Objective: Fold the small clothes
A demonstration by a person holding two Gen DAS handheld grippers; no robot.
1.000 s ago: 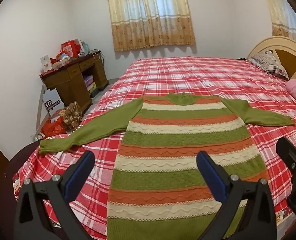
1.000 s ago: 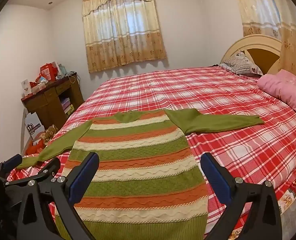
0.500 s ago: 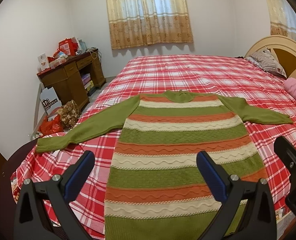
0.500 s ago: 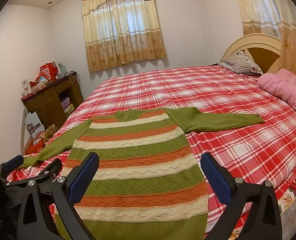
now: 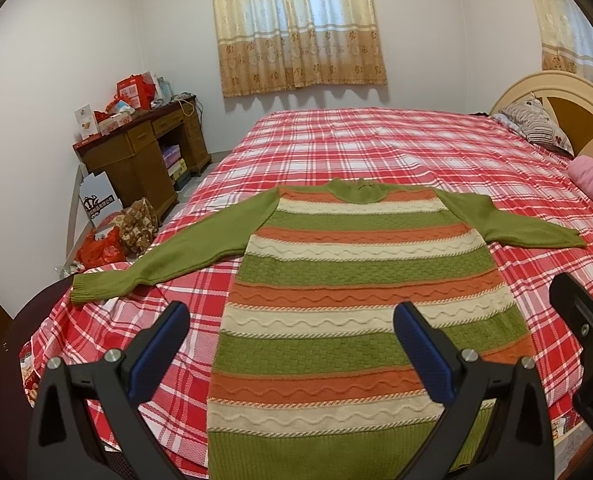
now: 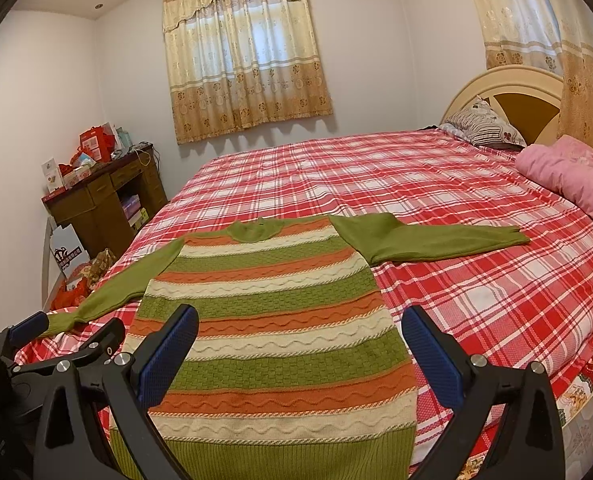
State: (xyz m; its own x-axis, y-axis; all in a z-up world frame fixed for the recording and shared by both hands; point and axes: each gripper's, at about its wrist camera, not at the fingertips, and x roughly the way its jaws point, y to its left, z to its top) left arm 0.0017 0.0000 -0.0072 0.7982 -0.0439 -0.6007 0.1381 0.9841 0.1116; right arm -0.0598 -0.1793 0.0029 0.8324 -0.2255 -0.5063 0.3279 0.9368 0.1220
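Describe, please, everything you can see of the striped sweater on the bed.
The sweater is a knit with green, orange and cream bands, plain green sleeves, collar and ribbed hem. It lies flat and unfolded on the red plaid bedspread, collar away from the cameras, sleeves spread sideways, hem near the bed's edge. Neither gripper touches it.

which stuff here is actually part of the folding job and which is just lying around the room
Part of the job:
- green, orange and cream striped knit sweater, spread flat on the bed
- left gripper, open
- right gripper, open

Just lying about:
- pink quilted bundle
- striped pillow
- brown wooden desk piled with red boxes
- red plastic bag
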